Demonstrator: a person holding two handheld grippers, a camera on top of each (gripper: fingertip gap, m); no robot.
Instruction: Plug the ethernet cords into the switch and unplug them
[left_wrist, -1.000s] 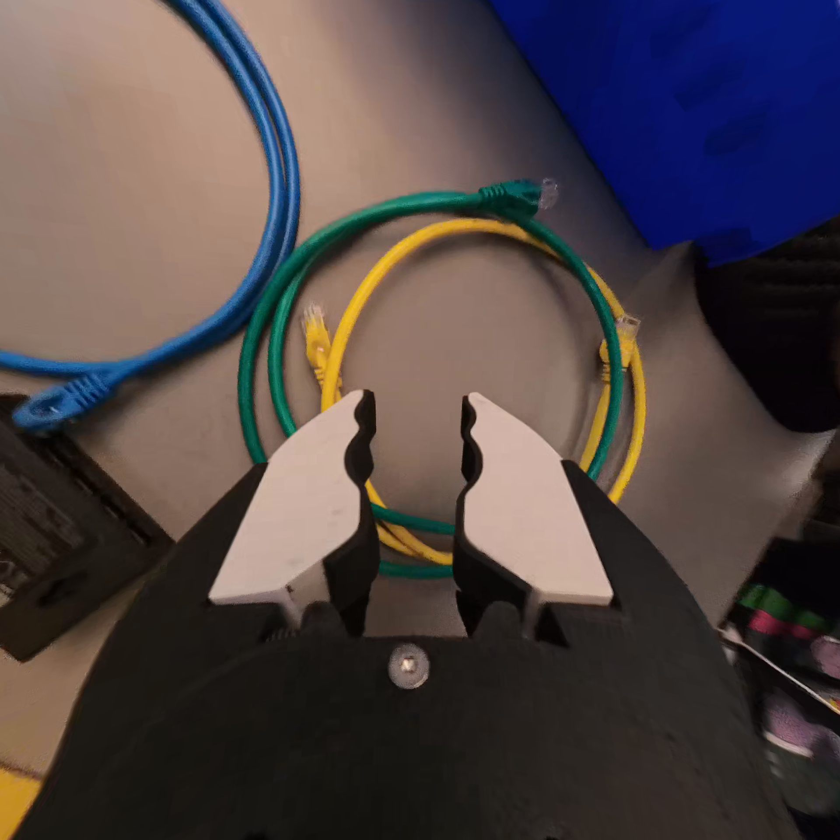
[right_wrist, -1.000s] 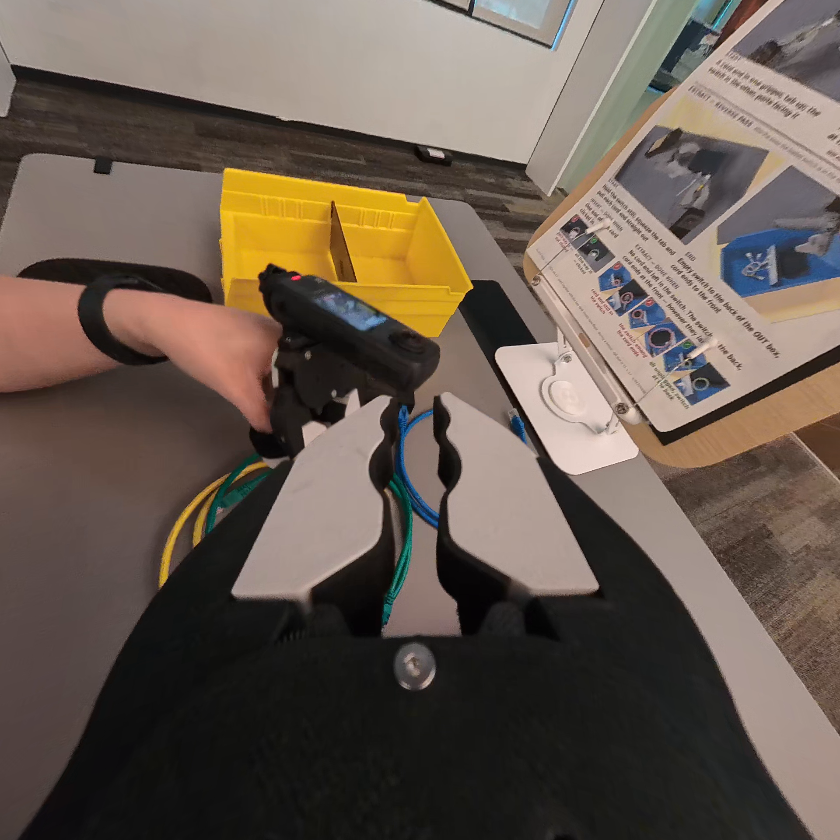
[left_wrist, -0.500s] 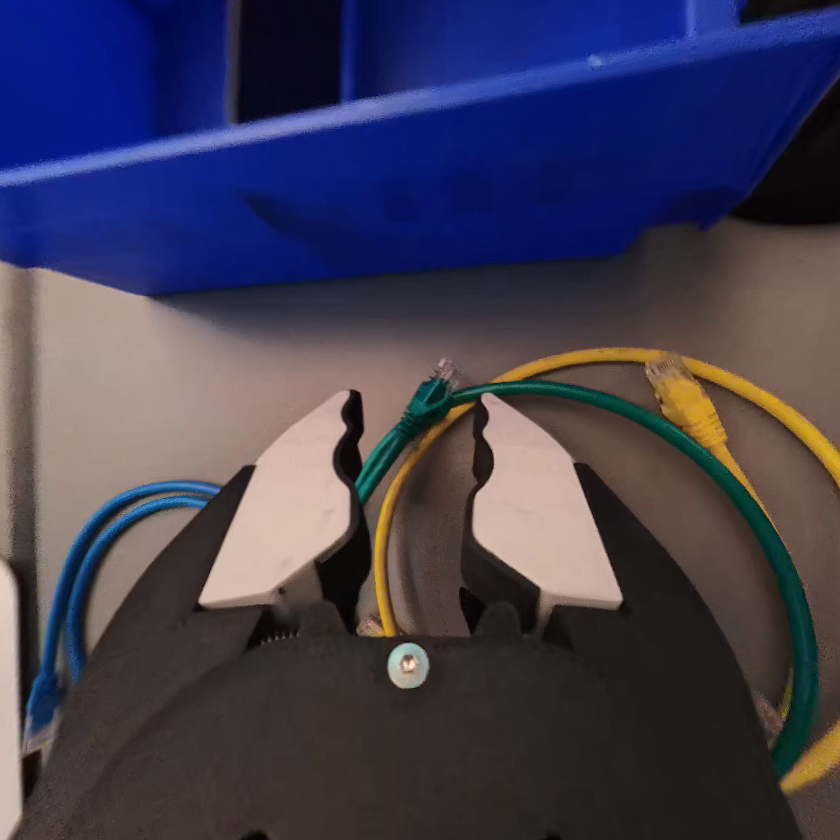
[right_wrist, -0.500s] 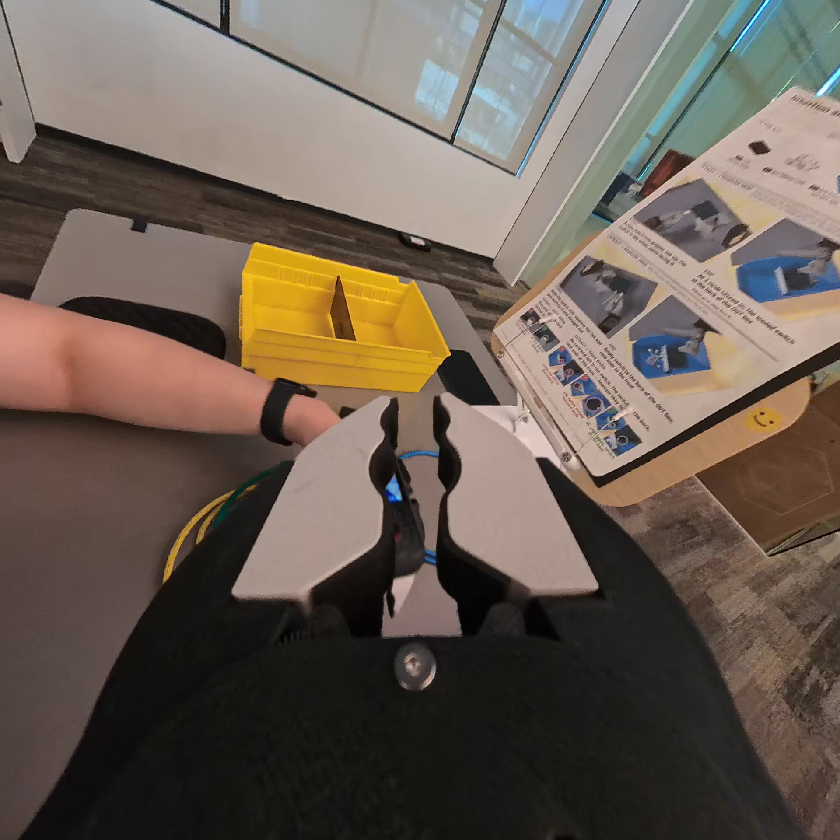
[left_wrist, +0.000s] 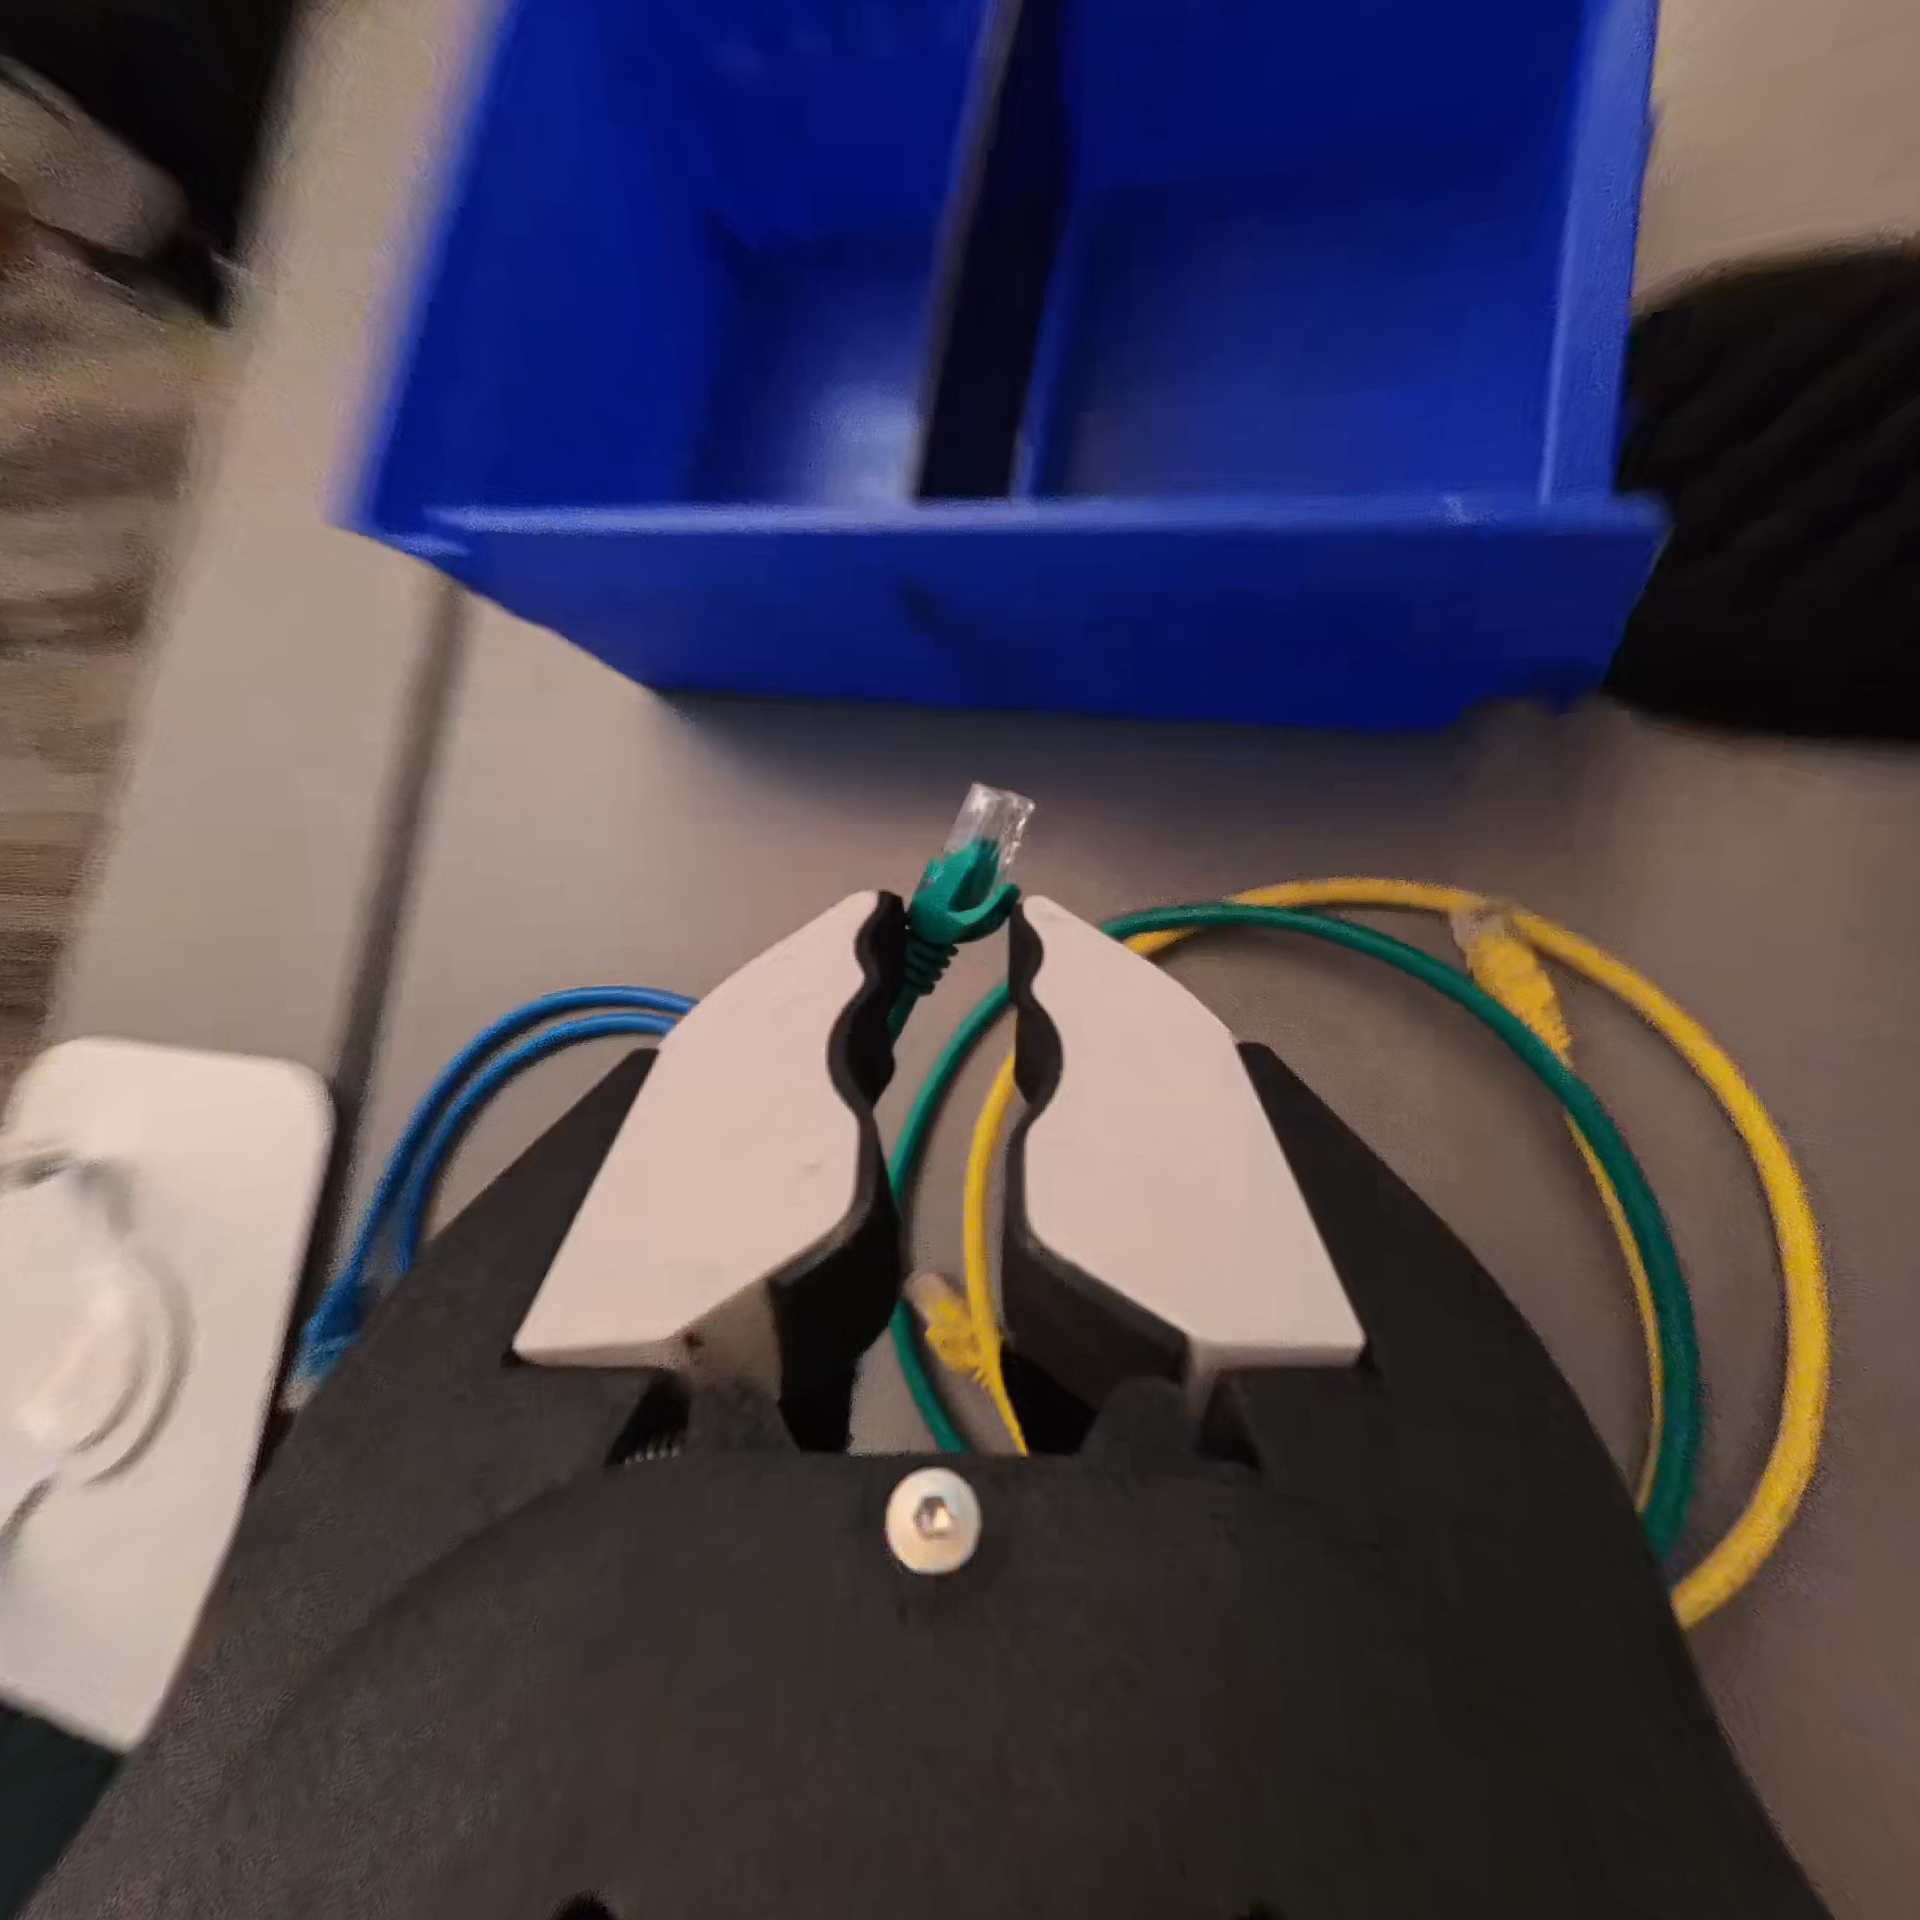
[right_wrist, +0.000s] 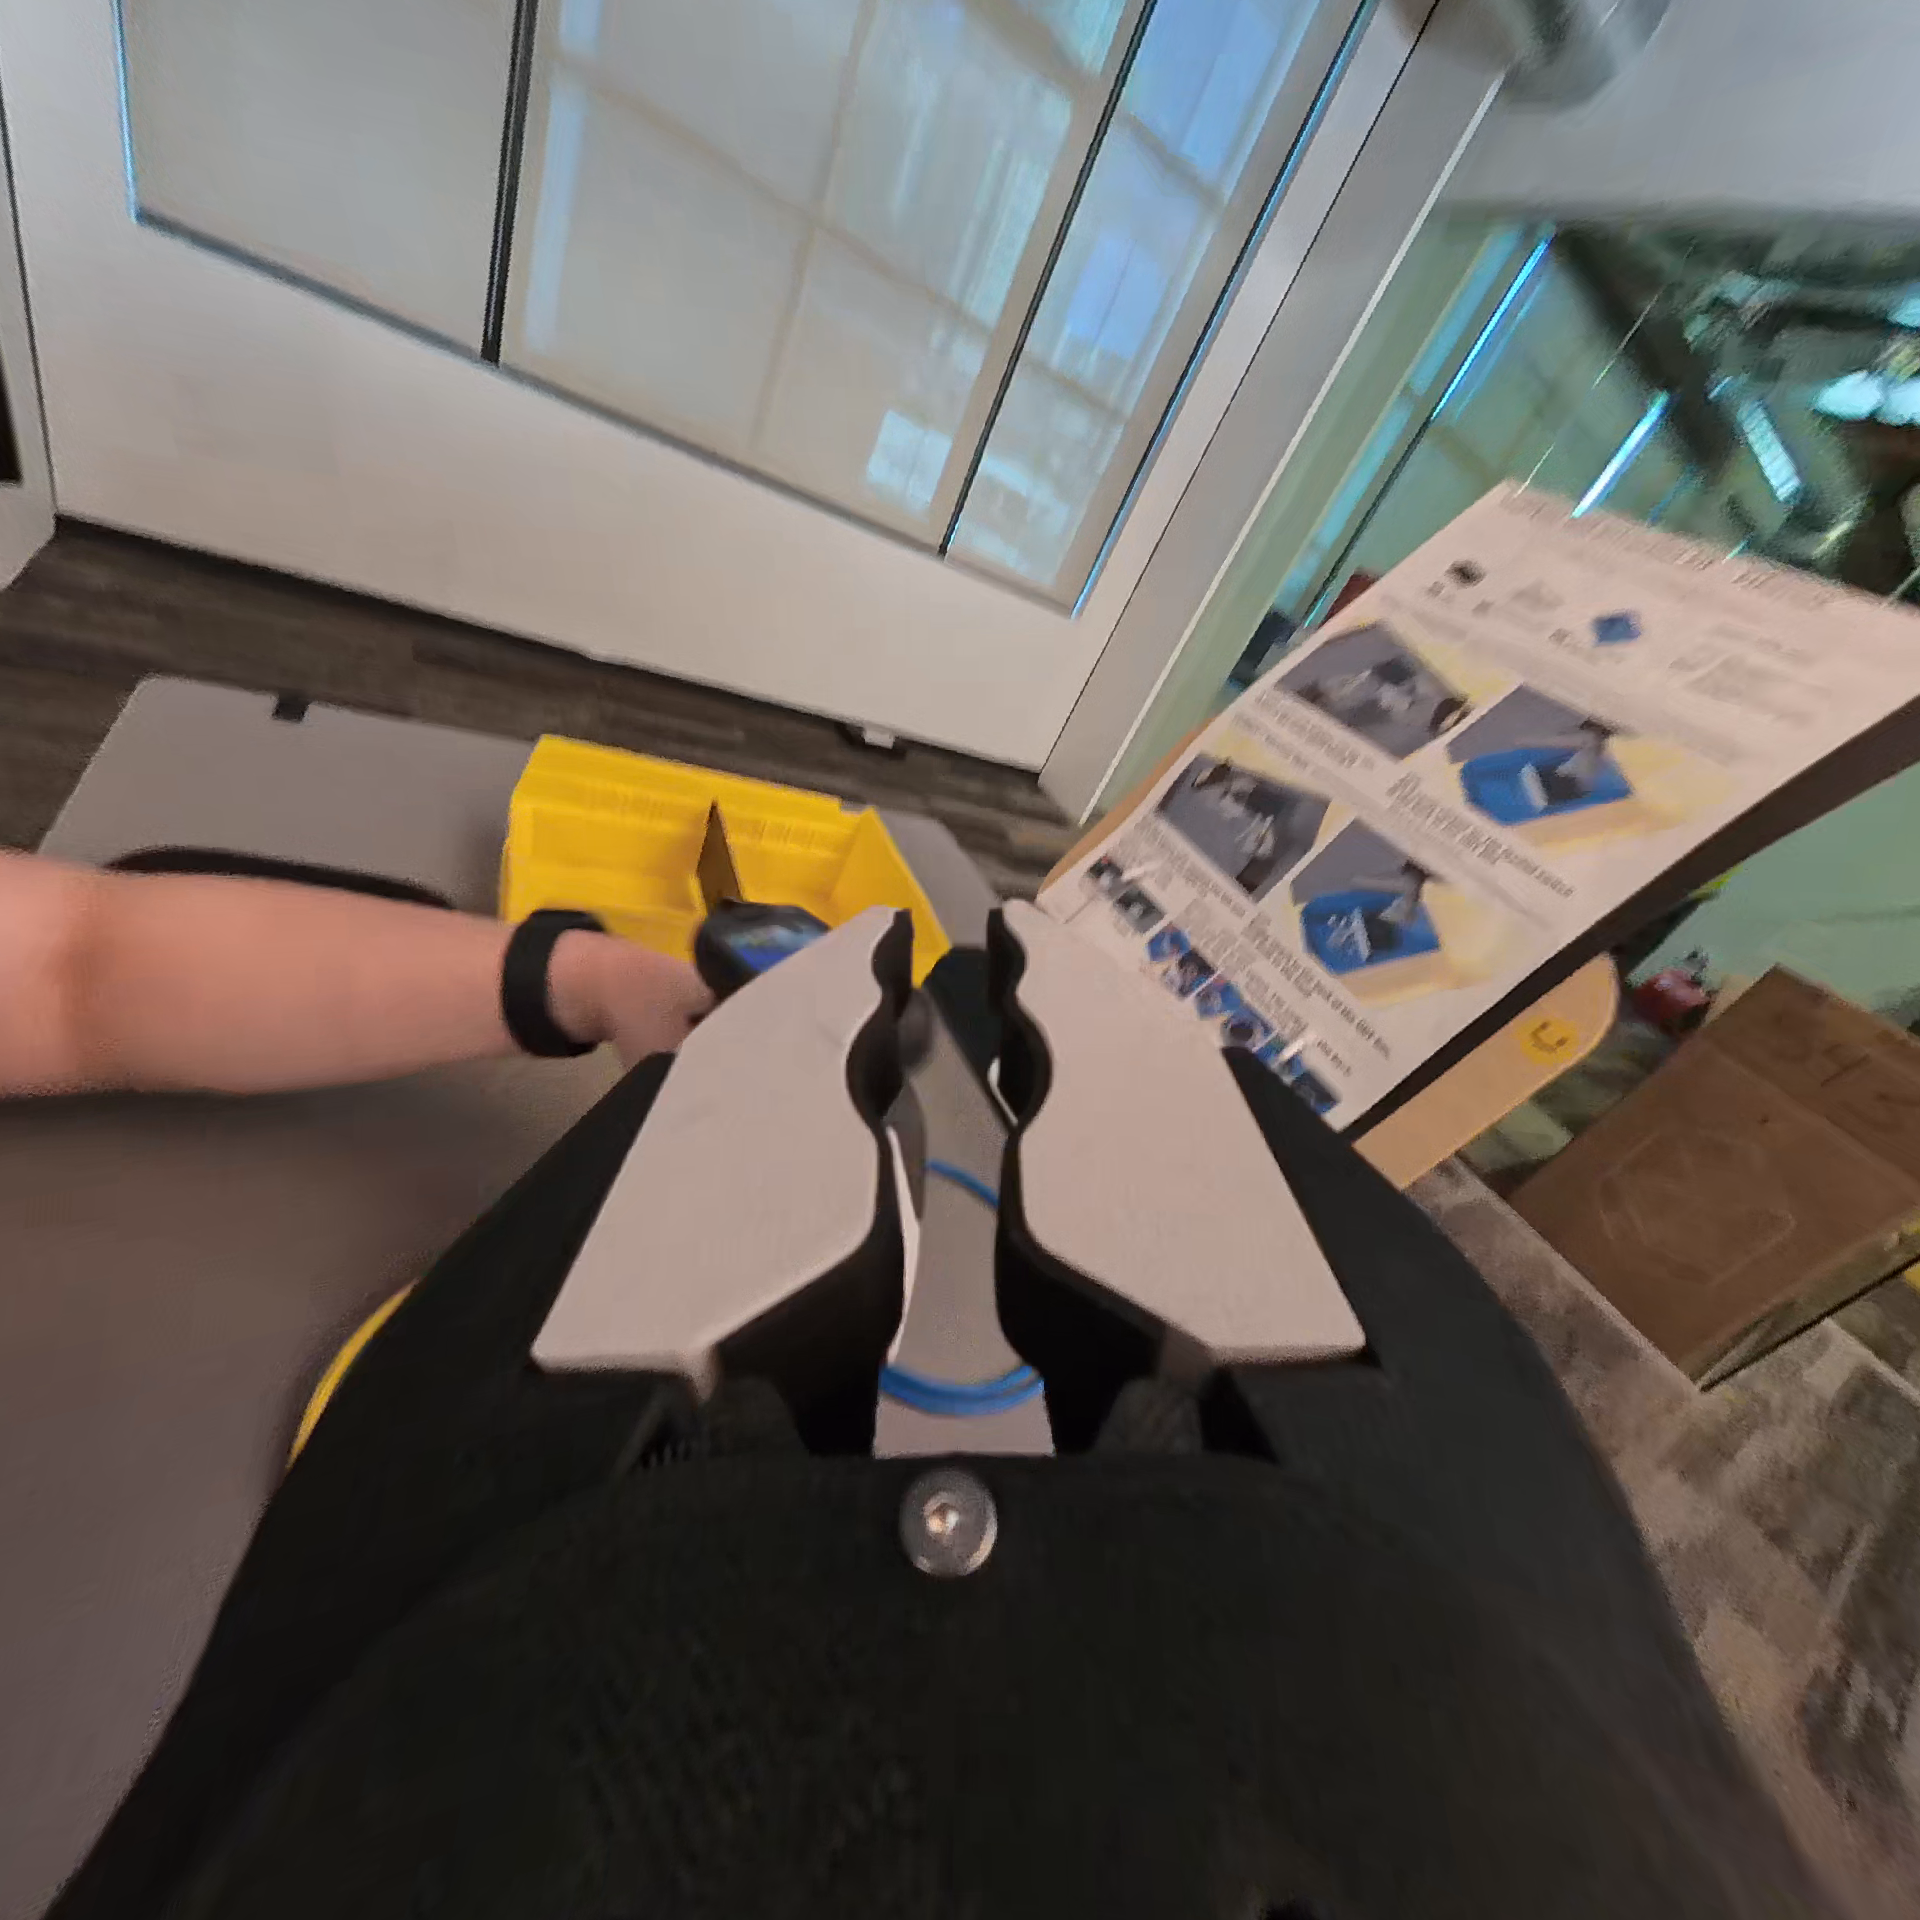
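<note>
In the left wrist view my left gripper (left_wrist: 951, 920) is shut on the boot of the green ethernet cord (left_wrist: 1455, 982). Its clear plug (left_wrist: 992, 821) sticks up past the fingertips, just above the grey table (left_wrist: 623, 831). The green cord loops to the right beside the yellow cord (left_wrist: 1766, 1195); the blue cord (left_wrist: 499, 1049) lies to the left. My right gripper (right_wrist: 951, 935) is held high above the table, empty, its jaws a narrow gap apart. Through that gap the blue cord (right_wrist: 956, 1382) shows. The switch is not in view.
A blue divided bin (left_wrist: 1039, 582) stands just beyond the green plug. A white stand base (left_wrist: 135, 1299) is at the left, a dark object (left_wrist: 1787, 499) at the right. A yellow bin (right_wrist: 623, 842), a person's hand (right_wrist: 623, 997) and a tilted instruction board (right_wrist: 1455, 831) are farther off. There is about 25 centimetres between the tips of the two grippers.
My left gripper swung toward the blue bin, came over the green plug, closed on its boot and raised it. My right gripper tilted upward and kept the same narrow gap.
</note>
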